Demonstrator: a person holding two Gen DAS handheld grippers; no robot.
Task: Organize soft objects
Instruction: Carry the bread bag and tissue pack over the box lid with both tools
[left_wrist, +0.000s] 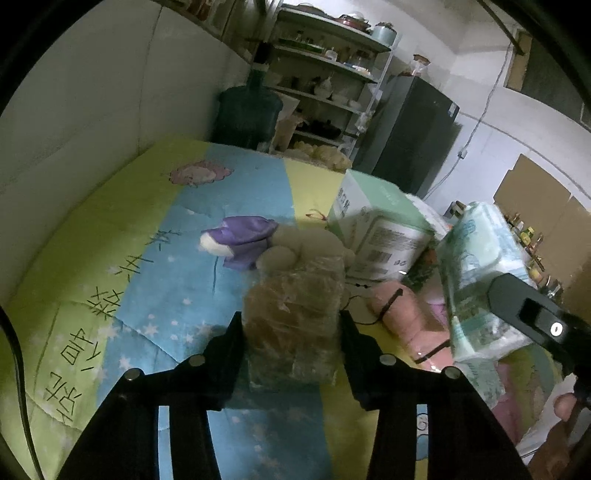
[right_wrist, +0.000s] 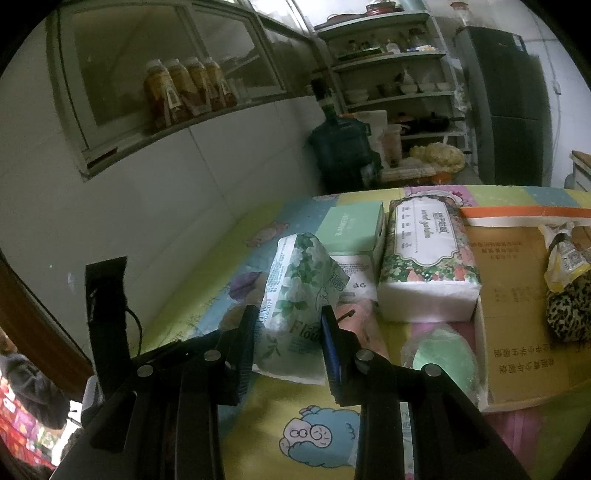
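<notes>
Tissue pack (right_wrist: 301, 295), white with green floral print, upright in right gripper (right_wrist: 288, 314).

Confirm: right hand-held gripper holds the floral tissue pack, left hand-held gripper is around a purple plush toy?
Not quite. The right hand-held gripper does hold the floral tissue pack, but the left hand-held gripper is around a brown plastic-wrapped pack, not the purple plush toy, which lies farther back on the sheet. The left wrist view shows it.

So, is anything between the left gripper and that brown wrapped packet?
Nothing visible. The wrapped packet sits right between the left gripper's fingers and fills the gap. A beige plush lies just behind it.
</notes>
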